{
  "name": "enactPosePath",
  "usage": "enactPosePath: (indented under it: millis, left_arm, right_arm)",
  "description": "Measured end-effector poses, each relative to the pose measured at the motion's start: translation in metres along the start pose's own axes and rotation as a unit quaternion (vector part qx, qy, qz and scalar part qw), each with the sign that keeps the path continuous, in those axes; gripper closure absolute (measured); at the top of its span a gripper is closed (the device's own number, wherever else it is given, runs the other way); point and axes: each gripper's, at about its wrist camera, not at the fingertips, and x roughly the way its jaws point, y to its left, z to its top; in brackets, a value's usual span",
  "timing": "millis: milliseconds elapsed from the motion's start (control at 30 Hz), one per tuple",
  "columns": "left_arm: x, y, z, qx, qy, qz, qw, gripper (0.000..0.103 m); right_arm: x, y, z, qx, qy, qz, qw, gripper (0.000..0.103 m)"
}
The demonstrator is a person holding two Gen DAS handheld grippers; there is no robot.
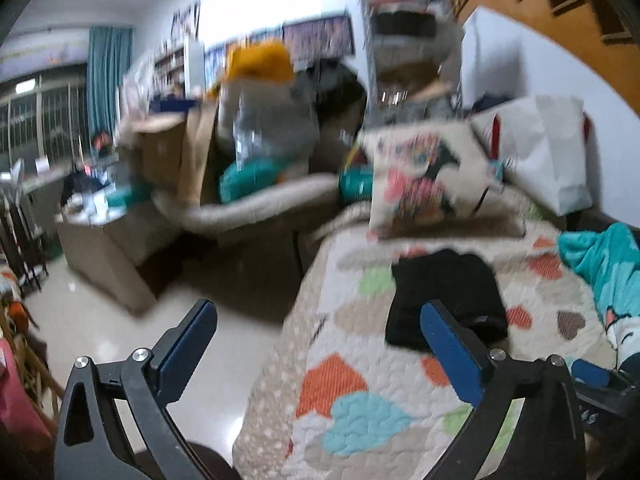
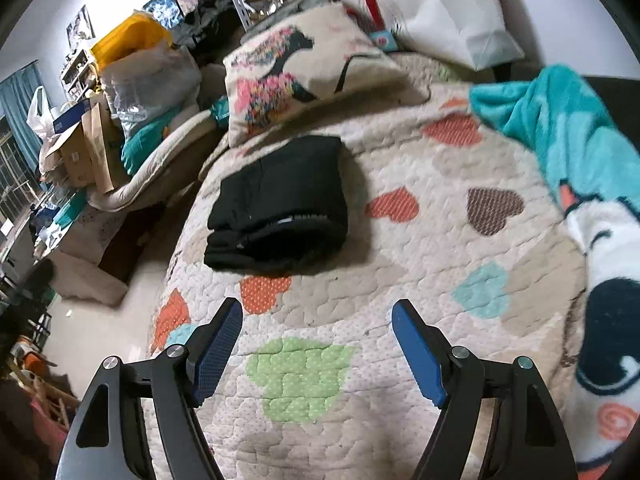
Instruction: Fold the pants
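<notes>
The black pants [image 2: 280, 204] lie folded into a compact rectangle on the heart-patterned quilt [image 2: 400, 280], just below a pillow. They also show in the left wrist view [image 1: 444, 296]. My right gripper [image 2: 318, 312] is open and empty, held above the quilt a short way in front of the pants. My left gripper [image 1: 318, 314] is open and empty, held over the bed's left edge, with its right finger [image 1: 452, 344] in front of the pants' near corner.
A patterned pillow [image 2: 304, 68] and a white bag [image 2: 448, 8] lie at the head of the bed. A teal blanket [image 2: 568, 128] lies on the right. To the left are the floor [image 1: 120, 340], a cluttered sofa [image 1: 248, 200] and boxes [image 2: 84, 148].
</notes>
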Motion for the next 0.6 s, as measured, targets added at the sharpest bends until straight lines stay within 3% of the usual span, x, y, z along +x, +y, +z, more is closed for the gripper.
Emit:
enactPosePath:
  millis: [67,133,233,367,600]
  left_arm:
    - [-0.012,-0.004,0.004,0.002,-0.022,-0.013,0.9997,0.000]
    - [-0.014,-0.007,0.005,0.003,-0.019,-0.029,0.9994,0.000]
    - [-0.004,-0.010,0.004,-0.003,0.021,-0.062,0.9978,0.000]
    - [0.015,-0.010,-0.003,-0.018,0.073,-0.076,0.9943,0.000]
    - [0.018,-0.010,-0.011,-0.033,0.089,-0.090,0.9915,0.000]
  right_arm:
    - [-0.005,0.001,0.000,-0.001,-0.009,-0.004,1.000,0.021]
    - [-0.009,0.003,0.000,-0.005,-0.018,-0.008,1.000,0.021]
    - [-0.013,0.008,0.000,-0.022,-0.029,-0.016,0.999,0.021]
    - [-0.017,0.021,-0.002,-0.059,-0.042,-0.027,0.997,0.020]
    - [-0.015,0.038,-0.010,-0.107,-0.046,-0.034,0.993,0.019]
